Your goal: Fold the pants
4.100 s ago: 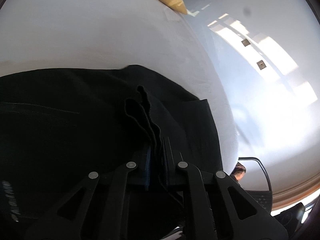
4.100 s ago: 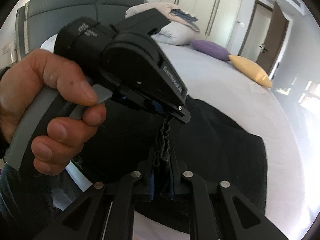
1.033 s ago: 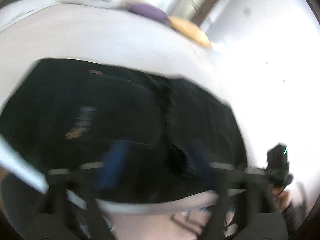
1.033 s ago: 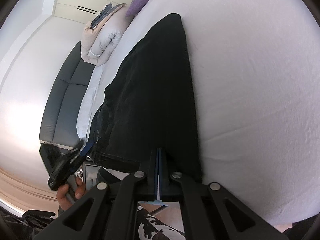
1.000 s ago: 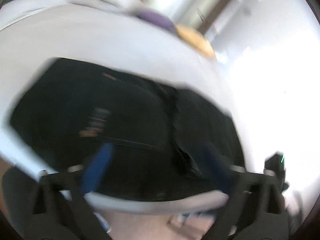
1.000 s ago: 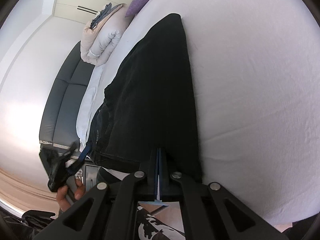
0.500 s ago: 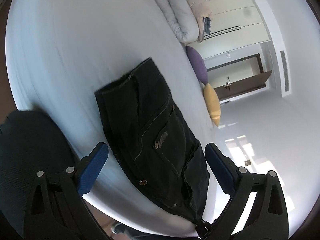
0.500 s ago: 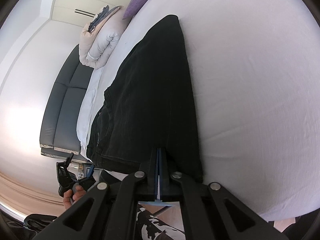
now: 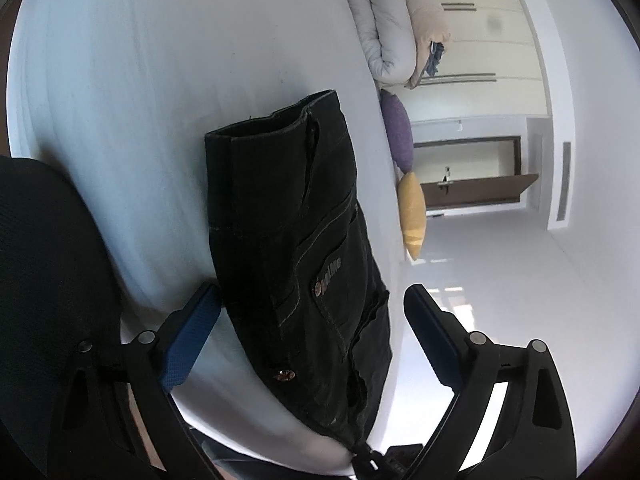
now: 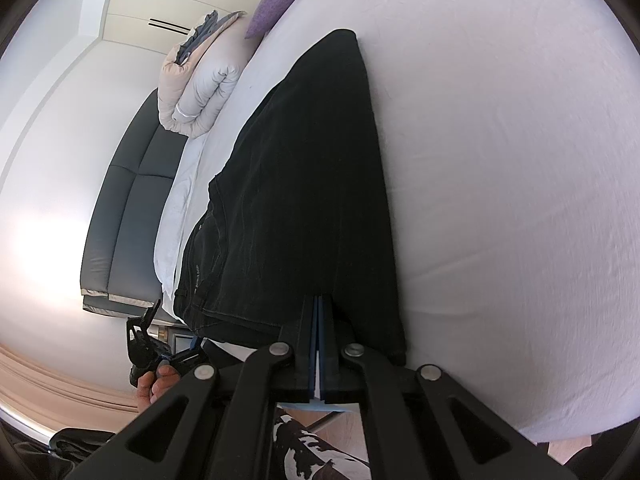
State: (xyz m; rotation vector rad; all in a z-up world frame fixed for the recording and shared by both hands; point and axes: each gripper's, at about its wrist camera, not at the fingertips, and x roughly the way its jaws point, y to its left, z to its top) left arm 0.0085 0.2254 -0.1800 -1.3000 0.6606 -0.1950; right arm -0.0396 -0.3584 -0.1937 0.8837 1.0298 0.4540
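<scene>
Both wrist views look across the bed [image 9: 160, 80], sharing the pants [image 10: 312, 184].

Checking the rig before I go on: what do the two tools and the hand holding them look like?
Both are black plastic linkages with silver rivets at the pivots. The left tool has blue textured pads; the right tool shows thin blue pad edges. In the right wrist view the left hand is bare skin around a black grip. No cables show.
</scene>
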